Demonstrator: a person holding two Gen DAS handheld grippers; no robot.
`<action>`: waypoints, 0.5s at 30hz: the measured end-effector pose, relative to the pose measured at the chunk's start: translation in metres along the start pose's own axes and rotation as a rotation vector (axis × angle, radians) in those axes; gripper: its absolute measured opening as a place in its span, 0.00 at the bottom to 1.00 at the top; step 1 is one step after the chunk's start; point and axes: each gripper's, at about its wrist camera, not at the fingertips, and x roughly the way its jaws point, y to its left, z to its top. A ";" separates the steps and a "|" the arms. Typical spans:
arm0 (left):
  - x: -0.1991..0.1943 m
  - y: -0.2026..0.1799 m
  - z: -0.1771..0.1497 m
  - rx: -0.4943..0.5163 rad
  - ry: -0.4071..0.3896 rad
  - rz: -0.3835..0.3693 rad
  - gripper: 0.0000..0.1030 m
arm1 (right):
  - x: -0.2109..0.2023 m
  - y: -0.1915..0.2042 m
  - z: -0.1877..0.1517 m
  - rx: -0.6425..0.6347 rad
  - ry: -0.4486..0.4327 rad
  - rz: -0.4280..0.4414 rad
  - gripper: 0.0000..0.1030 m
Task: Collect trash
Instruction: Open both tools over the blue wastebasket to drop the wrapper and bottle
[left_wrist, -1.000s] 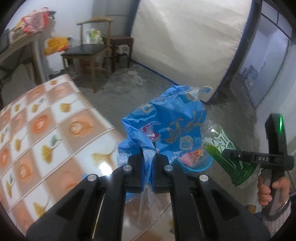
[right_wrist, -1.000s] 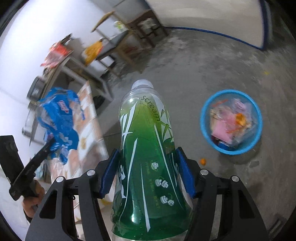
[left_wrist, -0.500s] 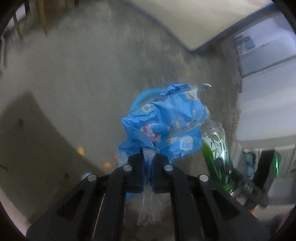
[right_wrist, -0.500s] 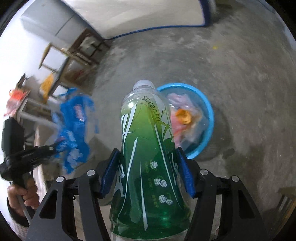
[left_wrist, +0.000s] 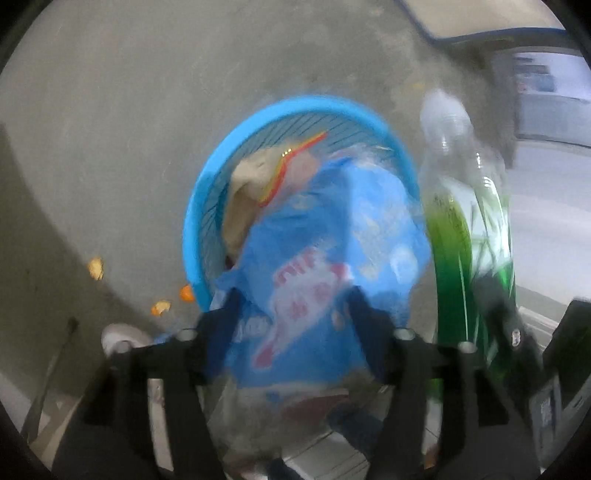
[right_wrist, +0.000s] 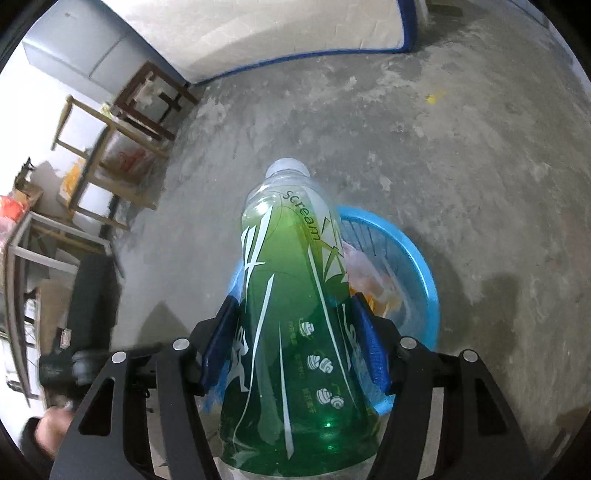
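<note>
Hovering over round blue plastic basket (left_wrist: 207, 206) on concrete floor: left gripper (left_wrist: 295, 314), jaws just opened w/ crumpled blue plastic wrapper (left_wrist: 317, 266) loose between; right gripper (right_wrist: 295, 339) clamps green plastic bottle (right_wrist: 291, 295).

Crumpled blue wrapper (left_wrist: 325, 280) over blue basket (left_wrist: 207, 192), green bottle (right_wrist: 295, 314) alongside

Left tongs (left_wrist: 293, 308): we saw a black forked frame, round silver screws, dark blue pads, all blurred.
Right tongs (right_wrist: 295, 334): we noted the same black frame, four silver screws, ribbed blue pads.
Handle: we saw a black block with a small label.
Sleeve (right_wrist: 31, 445): dark.
</note>
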 end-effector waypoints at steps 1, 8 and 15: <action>0.005 0.004 -0.001 -0.016 0.025 0.000 0.64 | 0.013 -0.003 0.001 -0.002 0.023 -0.015 0.59; -0.013 0.001 -0.006 -0.020 0.014 -0.017 0.73 | 0.050 -0.021 -0.012 -0.007 0.131 -0.044 0.68; -0.073 -0.021 -0.023 0.052 -0.065 -0.047 0.75 | 0.014 -0.037 -0.025 0.033 0.066 -0.016 0.69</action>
